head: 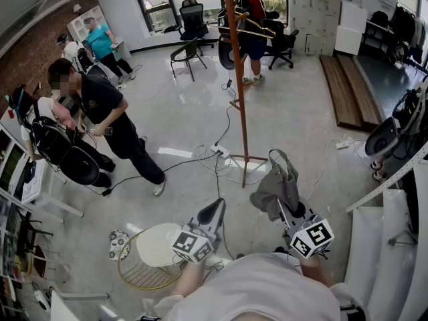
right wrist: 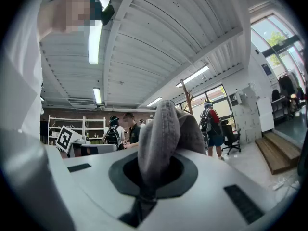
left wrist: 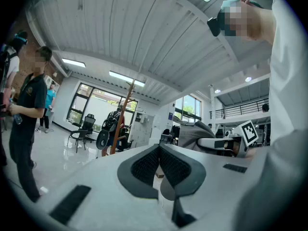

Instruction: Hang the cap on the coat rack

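The grey cap (head: 274, 187) hangs crumpled from my right gripper (head: 286, 209), which is shut on its fabric low in the head view. In the right gripper view the cap (right wrist: 166, 131) rises out of the pinched jaws of the right gripper (right wrist: 148, 179). The orange wooden coat rack (head: 238, 85) stands beyond it on the floor, apart from the cap, and its top (right wrist: 186, 97) shows behind the cap. My left gripper (head: 214, 212) is beside the right one, shut and holding nothing. Its pads (left wrist: 144, 165) meet, with the coat rack (left wrist: 123, 121) far ahead.
A person in black (head: 107, 116) stands at the left by equipment. Another person (head: 252, 19) stands behind the rack near office chairs (head: 189, 51). Cables and a power strip (head: 219, 152) lie by the rack's base. A small round white table (head: 155, 245) is below my left gripper. Wooden planks (head: 348, 89) lie far right.
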Motion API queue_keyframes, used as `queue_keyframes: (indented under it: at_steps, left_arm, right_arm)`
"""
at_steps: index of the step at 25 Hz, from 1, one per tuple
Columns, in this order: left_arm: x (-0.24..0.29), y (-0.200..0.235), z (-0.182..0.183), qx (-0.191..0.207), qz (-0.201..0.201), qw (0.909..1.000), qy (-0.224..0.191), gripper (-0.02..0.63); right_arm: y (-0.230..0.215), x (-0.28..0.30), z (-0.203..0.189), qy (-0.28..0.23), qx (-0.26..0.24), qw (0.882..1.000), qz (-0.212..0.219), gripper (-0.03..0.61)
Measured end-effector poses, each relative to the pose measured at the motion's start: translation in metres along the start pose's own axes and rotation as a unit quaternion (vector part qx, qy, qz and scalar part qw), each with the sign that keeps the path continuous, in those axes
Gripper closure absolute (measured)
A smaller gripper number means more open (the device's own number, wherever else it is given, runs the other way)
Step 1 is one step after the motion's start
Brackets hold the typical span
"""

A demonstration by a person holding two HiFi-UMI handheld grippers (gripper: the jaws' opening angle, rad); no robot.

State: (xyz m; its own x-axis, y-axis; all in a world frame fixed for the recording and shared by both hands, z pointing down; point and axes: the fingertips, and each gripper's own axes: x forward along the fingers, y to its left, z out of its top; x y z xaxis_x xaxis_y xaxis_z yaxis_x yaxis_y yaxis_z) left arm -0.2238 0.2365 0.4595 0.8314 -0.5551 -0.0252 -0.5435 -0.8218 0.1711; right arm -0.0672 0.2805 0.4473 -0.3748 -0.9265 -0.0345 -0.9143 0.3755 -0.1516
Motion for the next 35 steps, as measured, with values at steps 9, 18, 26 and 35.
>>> queue_keyframes:
  at_steps: [9, 18, 26, 35]
  left_arm:
    - [0.001, 0.005, -0.001, -0.008, 0.003, 1.0000, 0.004, 0.604]
    - [0.008, 0.006, -0.004, -0.011, 0.005, 0.9999, 0.006, 0.604]
    - [0.005, 0.016, -0.009, -0.014, 0.020, 0.9995, 0.017, 0.604]
    - [-0.003, 0.025, -0.008, -0.016, 0.002, 0.9998, 0.008, 0.604]
  right_arm:
    - [-0.001, 0.003, 0.001, 0.005, 0.004, 1.000, -0.003, 0.561]
    - [-0.002, 0.008, -0.002, 0.018, -0.024, 1.000, 0.009, 0.561]
    - [-0.002, 0.011, -0.003, 0.017, -0.018, 1.000, 0.002, 0.561]
    - [-0.002, 0.015, -0.008, 0.013, -0.008, 1.000, -0.015, 0.561]
